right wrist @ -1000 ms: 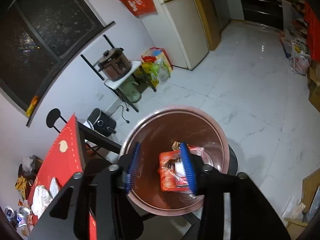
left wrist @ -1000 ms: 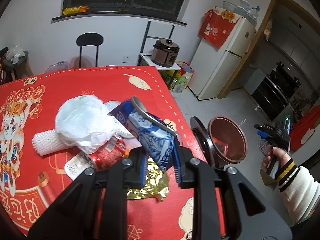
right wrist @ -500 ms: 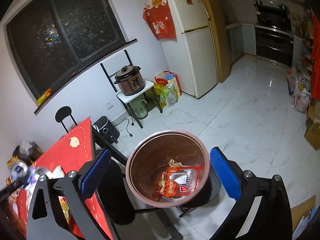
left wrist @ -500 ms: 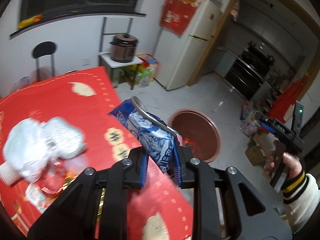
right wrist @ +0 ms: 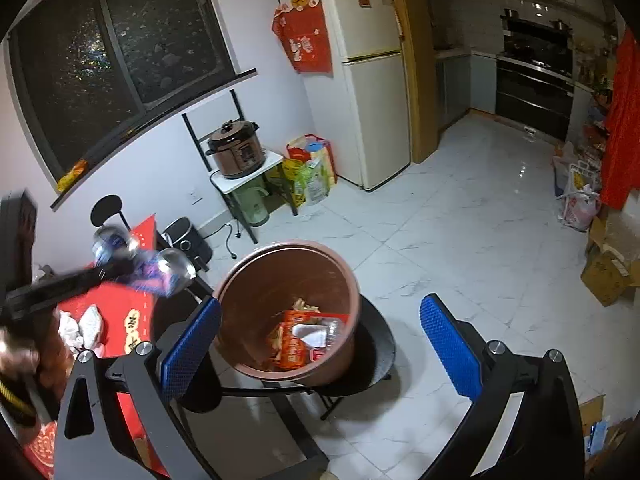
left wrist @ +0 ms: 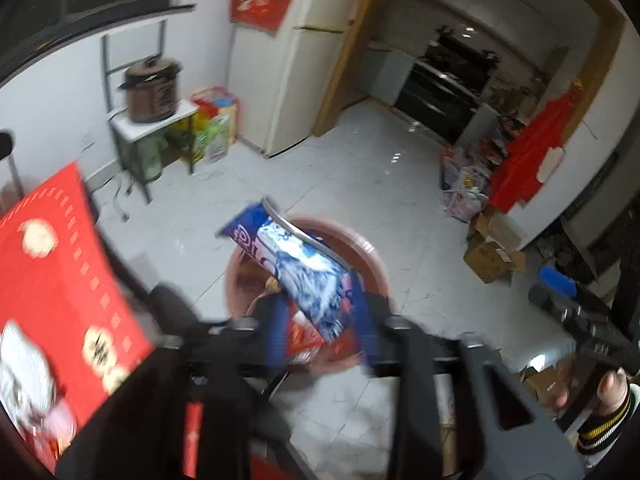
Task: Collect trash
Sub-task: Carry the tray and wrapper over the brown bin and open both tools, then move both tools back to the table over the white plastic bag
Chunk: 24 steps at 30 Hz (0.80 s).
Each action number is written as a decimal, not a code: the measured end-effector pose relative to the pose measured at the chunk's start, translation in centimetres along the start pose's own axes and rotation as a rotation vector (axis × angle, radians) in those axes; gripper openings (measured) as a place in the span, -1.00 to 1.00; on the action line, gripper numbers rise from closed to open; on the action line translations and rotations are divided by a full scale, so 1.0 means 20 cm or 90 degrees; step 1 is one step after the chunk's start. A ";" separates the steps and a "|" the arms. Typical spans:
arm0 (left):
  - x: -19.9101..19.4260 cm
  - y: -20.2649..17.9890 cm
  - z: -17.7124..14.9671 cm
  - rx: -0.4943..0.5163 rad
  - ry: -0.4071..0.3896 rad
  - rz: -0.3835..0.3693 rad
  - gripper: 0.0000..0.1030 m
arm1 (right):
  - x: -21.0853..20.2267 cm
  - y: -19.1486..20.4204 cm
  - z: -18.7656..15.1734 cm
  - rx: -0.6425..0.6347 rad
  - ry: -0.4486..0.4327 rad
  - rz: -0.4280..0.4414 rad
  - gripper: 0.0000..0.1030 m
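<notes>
My left gripper is shut on a blue and white snack bag and holds it in the air above the brown trash bin. In the right wrist view the bag shows blurred at the left, near the bin. The bin stands on a black stool and holds a red wrapper and a clear tray. My right gripper is open and empty, its blue pads to either side of the bin, above it.
The red-clothed table with white bags and other trash is to the left. A fridge, a rack with a cooker, cardboard boxes and white tiled floor surround the bin.
My left gripper has carried the blue bag off the table to above the bin. My right gripper opened, let the red wrapper drop into the bin, and rose back.
</notes>
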State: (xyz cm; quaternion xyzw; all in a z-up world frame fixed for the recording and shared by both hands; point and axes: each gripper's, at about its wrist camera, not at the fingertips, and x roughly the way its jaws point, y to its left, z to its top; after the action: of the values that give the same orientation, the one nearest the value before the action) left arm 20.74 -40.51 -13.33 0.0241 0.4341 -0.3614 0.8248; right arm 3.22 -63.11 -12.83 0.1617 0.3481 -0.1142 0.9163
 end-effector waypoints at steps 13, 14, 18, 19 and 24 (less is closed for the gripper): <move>-0.20 0.02 0.12 -0.029 -0.088 0.025 0.89 | -0.01 0.04 0.02 -0.028 -0.035 -0.007 0.90; -0.23 0.04 0.11 -0.035 -0.089 0.035 0.89 | 0.00 0.06 0.03 -0.032 -0.038 -0.006 0.90; -0.39 0.18 0.05 -0.066 -0.108 0.087 0.89 | 0.01 0.14 0.04 -0.044 -0.057 0.013 0.90; -0.45 0.23 0.02 -0.076 -0.115 0.105 0.89 | 0.01 0.16 0.05 -0.047 -0.062 0.019 0.90; -0.83 0.52 -0.22 -0.152 -0.147 0.217 0.89 | 0.08 0.32 0.05 -0.071 -0.064 0.071 0.90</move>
State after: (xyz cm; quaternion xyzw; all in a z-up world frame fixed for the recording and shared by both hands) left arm 18.08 -21.77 -6.70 -0.0422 0.3665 -0.1629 0.9151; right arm 7.11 -57.73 -11.84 0.1239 0.2980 -0.0515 0.9451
